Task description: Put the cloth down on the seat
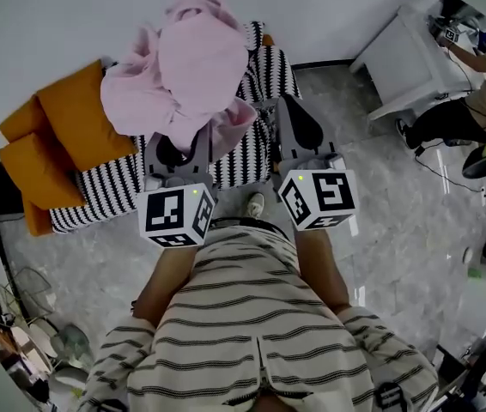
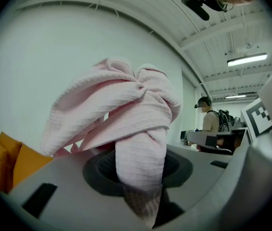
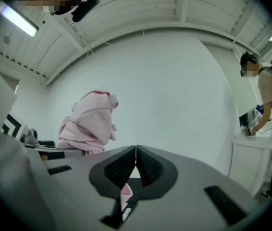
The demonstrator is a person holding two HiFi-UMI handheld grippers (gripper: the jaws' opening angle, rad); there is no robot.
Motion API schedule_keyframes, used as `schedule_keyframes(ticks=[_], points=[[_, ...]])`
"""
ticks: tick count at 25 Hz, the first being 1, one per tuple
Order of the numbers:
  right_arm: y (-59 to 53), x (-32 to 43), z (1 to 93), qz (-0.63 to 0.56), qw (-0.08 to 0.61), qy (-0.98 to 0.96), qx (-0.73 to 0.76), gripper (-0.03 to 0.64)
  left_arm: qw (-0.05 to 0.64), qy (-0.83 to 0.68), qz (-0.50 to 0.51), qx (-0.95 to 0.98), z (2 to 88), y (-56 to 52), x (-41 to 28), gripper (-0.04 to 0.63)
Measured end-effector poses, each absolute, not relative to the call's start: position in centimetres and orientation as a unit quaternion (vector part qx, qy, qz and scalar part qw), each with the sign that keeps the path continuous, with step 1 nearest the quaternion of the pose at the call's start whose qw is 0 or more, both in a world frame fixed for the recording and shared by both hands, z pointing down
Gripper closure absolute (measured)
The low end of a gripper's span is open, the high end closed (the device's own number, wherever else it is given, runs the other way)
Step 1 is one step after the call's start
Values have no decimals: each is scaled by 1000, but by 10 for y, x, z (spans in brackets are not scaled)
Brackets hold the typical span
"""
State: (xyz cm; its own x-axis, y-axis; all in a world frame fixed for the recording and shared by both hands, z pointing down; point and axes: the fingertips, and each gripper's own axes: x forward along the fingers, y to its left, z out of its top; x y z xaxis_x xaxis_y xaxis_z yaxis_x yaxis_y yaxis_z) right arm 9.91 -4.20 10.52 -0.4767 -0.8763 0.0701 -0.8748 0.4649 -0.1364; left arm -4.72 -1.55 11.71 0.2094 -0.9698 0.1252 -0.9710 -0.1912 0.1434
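The pink cloth (image 1: 193, 67) hangs bunched up over the black-and-white striped seat (image 1: 106, 191). My left gripper (image 1: 179, 148) points up and is shut on it. In the left gripper view a thick fold of the cloth (image 2: 141, 153) fills the jaws of that gripper (image 2: 138, 165) and billows above them. My right gripper (image 1: 301, 131) stands beside it to the right, over the seat's right end. Its jaws (image 3: 136, 150) are shut with the tips touching. A small pink scrap (image 3: 125, 194) shows low between them. The cloth bundle (image 3: 90, 124) appears off to its left.
Orange cushions (image 1: 71, 127) lie on the seat's left end. A white desk (image 1: 402, 58) with a seated person (image 1: 475, 101) is at the upper right. Cables and clutter (image 1: 20, 316) sit on the floor at the lower left. A standing person (image 3: 270, 105) is by a white cabinet (image 3: 249, 158).
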Motion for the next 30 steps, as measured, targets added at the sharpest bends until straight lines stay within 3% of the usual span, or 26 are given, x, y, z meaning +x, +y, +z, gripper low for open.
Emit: schedule_keyframes(ticks=[30], points=[[-118,64,242,-189,-104,839,-500,604,221,-616,78,752,240,-86,-73,440]])
